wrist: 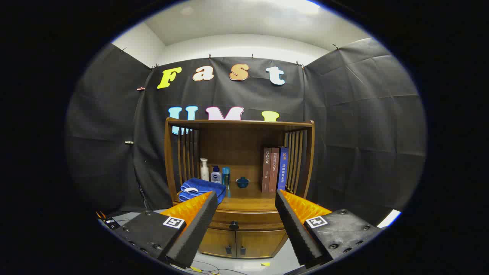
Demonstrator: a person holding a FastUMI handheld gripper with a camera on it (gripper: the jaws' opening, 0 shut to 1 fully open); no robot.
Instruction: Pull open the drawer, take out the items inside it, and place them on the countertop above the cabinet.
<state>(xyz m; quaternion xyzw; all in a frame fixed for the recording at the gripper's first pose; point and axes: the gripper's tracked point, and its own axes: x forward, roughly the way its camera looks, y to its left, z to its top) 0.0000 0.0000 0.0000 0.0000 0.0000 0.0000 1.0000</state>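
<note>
A wooden cabinet [263, 238] stands ahead against the booth wall. Its drawer [246, 219] is closed, with a dark knob [233, 225] at its middle. The countertop [248, 200] above the drawer carries a folded blue towel [198, 188], three bottles [215, 173], a small dark blue bowl [242, 182] and three upright books [274, 169]. My gripper [246, 198] is open, some way back from the cabinet. The knob shows in the gap between the fingers, beyond the tips. Nothing is held. The drawer's contents are hidden.
Two small doors [237, 244] with dark handles sit under the drawer. Slatted wooden sides [300, 160] and a top shelf [240, 124] frame the countertop. Cables [208, 267] and a yellow scrap [265, 263] lie on the pale floor in front.
</note>
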